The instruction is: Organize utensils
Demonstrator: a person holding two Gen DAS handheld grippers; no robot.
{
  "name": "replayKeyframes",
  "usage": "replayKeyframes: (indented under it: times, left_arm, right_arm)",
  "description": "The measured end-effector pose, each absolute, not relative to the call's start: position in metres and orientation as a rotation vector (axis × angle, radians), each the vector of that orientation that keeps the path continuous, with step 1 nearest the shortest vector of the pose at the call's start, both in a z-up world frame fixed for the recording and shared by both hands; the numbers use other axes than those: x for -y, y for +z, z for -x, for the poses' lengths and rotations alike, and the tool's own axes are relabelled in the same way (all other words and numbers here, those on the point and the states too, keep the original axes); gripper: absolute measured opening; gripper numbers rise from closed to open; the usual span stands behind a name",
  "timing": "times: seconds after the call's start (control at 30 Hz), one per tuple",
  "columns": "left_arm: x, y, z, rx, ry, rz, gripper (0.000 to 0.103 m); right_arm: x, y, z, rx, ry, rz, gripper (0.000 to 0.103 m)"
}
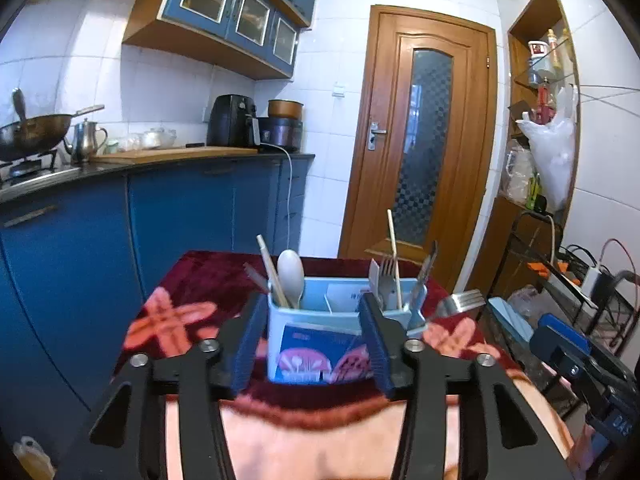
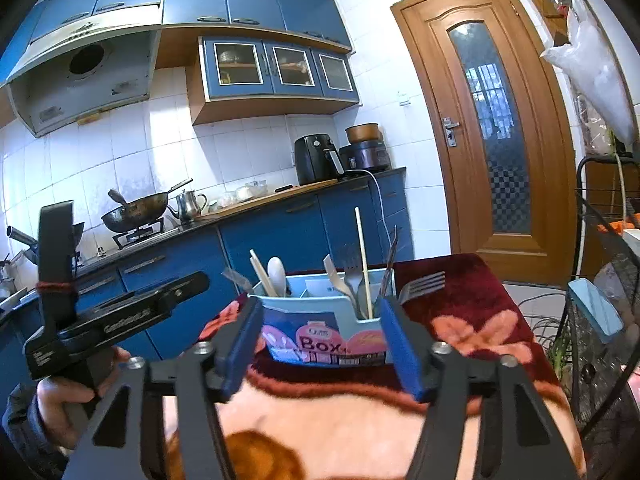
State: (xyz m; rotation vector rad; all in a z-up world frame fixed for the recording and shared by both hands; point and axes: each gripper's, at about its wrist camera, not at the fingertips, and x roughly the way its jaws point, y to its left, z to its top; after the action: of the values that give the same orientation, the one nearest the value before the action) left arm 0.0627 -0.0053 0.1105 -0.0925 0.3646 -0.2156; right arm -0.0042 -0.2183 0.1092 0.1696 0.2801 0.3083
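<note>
Blue box, left wrist view: the pale blue utensil box stands upright on the red flowered cloth that covers the desk, straight ahead of the left claw.
Left claw: its jaws stand wide apart and hold nothing; the box shows between them but further off, with no clear contact.
Contents: a white spoon and a pale stick lean in the left compartment; a fork, a chopstick and other handles crowd the right one; the middle compartment looks bare.
Loose fork: a steel fork lies on the cloth just beside the box's right end, tines towards the camera.
Right wrist view, box: the same box sits on the cloth ahead of the right claw, its label reading "Box".
Right claw: jaws wide, gripping nothing.
Left tool: the person's left hand holds the other gripper body at the left edge.
Loose fork again: the fork rests outside the box, near its right wall.
Step, as judged: most utensils are sorted; the loose fork seems to be what is left.
Next move, as judged: the right claw needs to reach right, close on the fork's neck and stand it with the other fork.
Hard to make out: the fork's handle is hidden behind the right finger in both views, the dark handles in the right compartment are blurred, and the box's floor cannot be seen.
</note>
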Motion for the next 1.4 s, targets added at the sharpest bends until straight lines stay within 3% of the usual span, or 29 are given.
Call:
replayKeyframes:
  times: [0.17, 0.33, 0.77, 1.4]
  left_arm:
    - [-0.004, 0.099, -0.027, -0.389, -0.194, 0.067, 0.07]
    - [-0.008, 0.075, -0.008, -0.412, -0.157, 0.035, 0.072]
    - [-0.005, 0.021, -0.014, -0.416, -0.071, 0.013, 0.074]
    - [0.0, 0.004, -0.011, -0.376, -0.017, 0.01, 0.074]
  right_arm:
    - [0.21, 0.097, 0.023, -0.282, 0.28, -0.158, 0.092]
    - [0.207, 0.077, 0.029, -0.301, 0.263, -0.136, 0.101]
    - [0.212, 0.014, 0.018, -0.334, 0.141, -0.052, 0.103]
    - [0.223, 0.008, 0.02, -0.313, 0.143, -0.119, 0.103]
